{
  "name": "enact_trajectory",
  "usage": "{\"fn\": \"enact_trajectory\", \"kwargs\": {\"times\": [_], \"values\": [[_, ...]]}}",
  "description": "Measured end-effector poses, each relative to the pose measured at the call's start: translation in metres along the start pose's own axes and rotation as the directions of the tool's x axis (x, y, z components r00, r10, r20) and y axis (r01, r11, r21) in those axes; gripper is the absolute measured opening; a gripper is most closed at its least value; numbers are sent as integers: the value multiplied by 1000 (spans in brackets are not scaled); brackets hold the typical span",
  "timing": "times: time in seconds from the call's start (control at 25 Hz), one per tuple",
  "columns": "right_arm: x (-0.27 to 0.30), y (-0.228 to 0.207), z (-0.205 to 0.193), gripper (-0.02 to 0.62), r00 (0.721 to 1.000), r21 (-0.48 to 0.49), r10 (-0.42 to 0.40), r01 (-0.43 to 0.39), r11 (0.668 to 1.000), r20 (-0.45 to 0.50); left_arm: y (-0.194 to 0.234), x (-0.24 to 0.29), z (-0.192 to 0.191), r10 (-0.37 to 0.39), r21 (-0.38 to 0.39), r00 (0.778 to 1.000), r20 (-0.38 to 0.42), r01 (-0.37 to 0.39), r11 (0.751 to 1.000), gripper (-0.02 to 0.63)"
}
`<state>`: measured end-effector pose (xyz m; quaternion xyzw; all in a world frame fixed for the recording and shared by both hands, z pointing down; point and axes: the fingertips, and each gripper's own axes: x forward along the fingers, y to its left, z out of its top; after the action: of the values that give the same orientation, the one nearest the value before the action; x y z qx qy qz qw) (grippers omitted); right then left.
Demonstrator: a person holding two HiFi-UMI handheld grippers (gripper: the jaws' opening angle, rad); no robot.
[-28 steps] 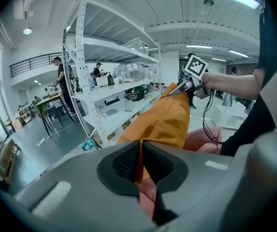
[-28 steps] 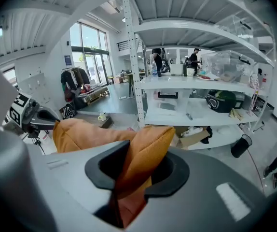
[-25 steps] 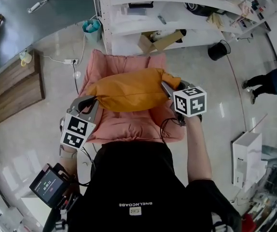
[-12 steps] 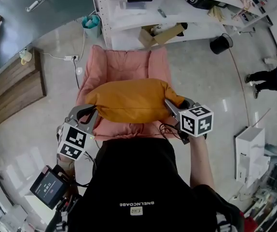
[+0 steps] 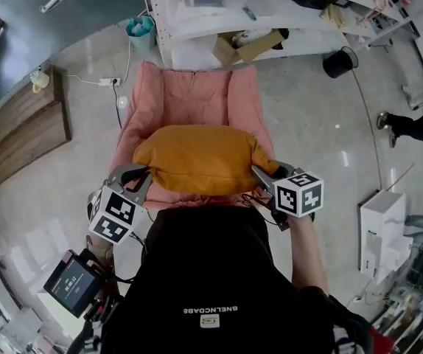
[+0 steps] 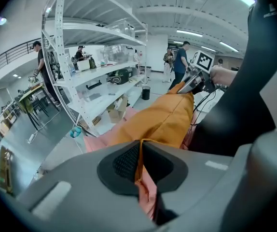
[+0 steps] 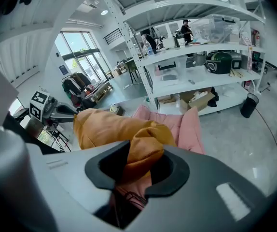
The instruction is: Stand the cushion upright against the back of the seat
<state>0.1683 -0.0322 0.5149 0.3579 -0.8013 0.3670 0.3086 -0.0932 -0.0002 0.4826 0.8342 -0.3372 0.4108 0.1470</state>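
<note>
The person is holding the orange cushion (image 5: 200, 158) by its two ends, one gripper at each. The left gripper (image 5: 139, 174) is pinching a thin seam at the cushion's left corner; its gripper view is showing the jaws almost together with only that fold of orange cloth running between the pads. The right gripper (image 5: 261, 174) is clamping the right corner, and its jaws are standing a little apart because a thick, bunched knot of the fabric is filling the gap between them. The cushion is stretching crosswise between the two grippers, long side running left to right, and is hanging over the front part of the pink seat (image 5: 195, 98), close to the person's black shirt (image 5: 204, 286). Whether its underside is resting on the seat pad cannot be told from these views. It is not leaning on the seat's back: in the head view a broad band of pink padding is showing beyond the cushion's far edge. Behind the seat a white shelf rack (image 5: 270, 17) is standing, with an open cardboard box (image 5: 242, 47) on the floor under it, a teal bin (image 5: 141, 31) off its left end and a black bin (image 5: 338, 63) off its right.
</note>
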Motion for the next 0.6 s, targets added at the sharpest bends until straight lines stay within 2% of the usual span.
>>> {"fn": "enact_trajectory", "kwargs": {"times": [0.2,0.6], "values": [[-11,5,5,112,1000,-39,-26,27,999,16,-6,-8,0,-23,11,1000,-19,23,1000,35],[3,-2,-6,110,999,-34,-49,49,998,-2,-13,10,-13,-85,-49,996,-28,84,995,35]]}}
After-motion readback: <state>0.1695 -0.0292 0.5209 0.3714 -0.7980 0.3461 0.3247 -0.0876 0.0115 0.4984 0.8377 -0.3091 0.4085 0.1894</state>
